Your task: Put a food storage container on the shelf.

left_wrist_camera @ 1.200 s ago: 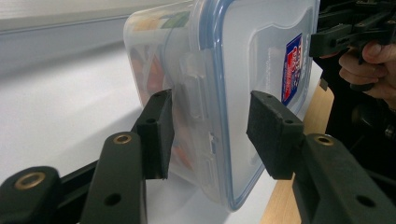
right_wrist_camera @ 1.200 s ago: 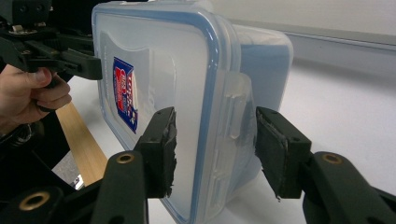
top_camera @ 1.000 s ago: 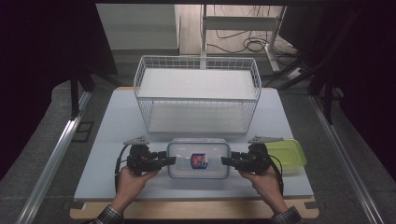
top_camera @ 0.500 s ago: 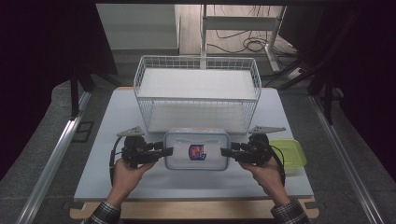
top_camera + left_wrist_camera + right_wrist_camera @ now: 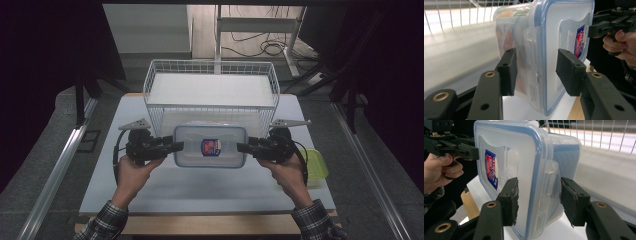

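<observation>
1. Dark room around a white desk (image 5: 200, 192); wire basket (image 5: 212, 85) sat at the far side, and a green lid or dish (image 5: 316, 167) lay by the right hand.
2. Clear lidded container (image 5: 210, 146) with a red-blue label (image 5: 211, 146) hung in the air between both claws, just in front of the basket's near wall, food inside.
3. Left claw (image 5: 536, 72) was clamped across the container's left end, one pad on the lid and one under the base; right claw (image 5: 539, 200) clamped the same way on the right end. Each bit near a latch tab.
4. Risk: pads gripped smooth plastic at the short ends only. If one hand rose or pulled out faster, I'd expect the box to twist and slip out.
5. Risk: pad pressure on a latch could pop it, loosening the lid.
6. Risk: the base looked low relative to the basket rim; moving forward too early could catch the wire and tip it.
</observation>
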A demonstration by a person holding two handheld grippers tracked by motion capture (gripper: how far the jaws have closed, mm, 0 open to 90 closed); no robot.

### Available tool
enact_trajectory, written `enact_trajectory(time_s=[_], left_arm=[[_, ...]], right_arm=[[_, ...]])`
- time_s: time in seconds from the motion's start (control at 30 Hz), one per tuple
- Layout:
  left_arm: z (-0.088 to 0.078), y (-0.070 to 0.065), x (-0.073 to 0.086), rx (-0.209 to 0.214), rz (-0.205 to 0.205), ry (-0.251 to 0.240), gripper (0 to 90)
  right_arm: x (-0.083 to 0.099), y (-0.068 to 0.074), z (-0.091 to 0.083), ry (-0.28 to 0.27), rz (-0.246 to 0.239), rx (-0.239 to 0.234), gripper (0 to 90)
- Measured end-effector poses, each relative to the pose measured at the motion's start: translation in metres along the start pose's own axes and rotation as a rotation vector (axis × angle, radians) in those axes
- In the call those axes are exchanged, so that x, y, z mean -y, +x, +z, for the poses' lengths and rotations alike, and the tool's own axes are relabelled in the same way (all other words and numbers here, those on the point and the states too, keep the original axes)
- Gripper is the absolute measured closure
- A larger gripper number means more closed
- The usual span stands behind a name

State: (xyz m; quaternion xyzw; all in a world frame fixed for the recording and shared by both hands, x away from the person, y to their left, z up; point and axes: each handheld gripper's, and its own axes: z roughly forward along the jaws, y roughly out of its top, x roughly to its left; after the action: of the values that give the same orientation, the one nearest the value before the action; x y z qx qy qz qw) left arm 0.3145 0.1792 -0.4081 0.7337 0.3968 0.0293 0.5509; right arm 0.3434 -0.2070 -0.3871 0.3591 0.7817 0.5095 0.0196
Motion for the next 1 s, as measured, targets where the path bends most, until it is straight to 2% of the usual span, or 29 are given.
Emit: enact_trajectory(time_s=[0.2,0.6,1.0], left_arm=[[-0.005,0.003,-0.021,-0.003,0.001,-0.015,52.3],[-0.009,0.007,-0.054,-0.005,0.013,-0.045,52.3],[-0.007,0.02,-0.08,0.004,-0.012,-0.078,52.1]], right_arm=[[-0.018,0.001,-0.002,-0.02,-0.005,0.003,50.6],[-0.048,-0.002,-0.004,-0.072,-0.009,0.009,50.6],[-0.08,-0.007,-0.004,-0.095,-0.002,0.026,50.7]])
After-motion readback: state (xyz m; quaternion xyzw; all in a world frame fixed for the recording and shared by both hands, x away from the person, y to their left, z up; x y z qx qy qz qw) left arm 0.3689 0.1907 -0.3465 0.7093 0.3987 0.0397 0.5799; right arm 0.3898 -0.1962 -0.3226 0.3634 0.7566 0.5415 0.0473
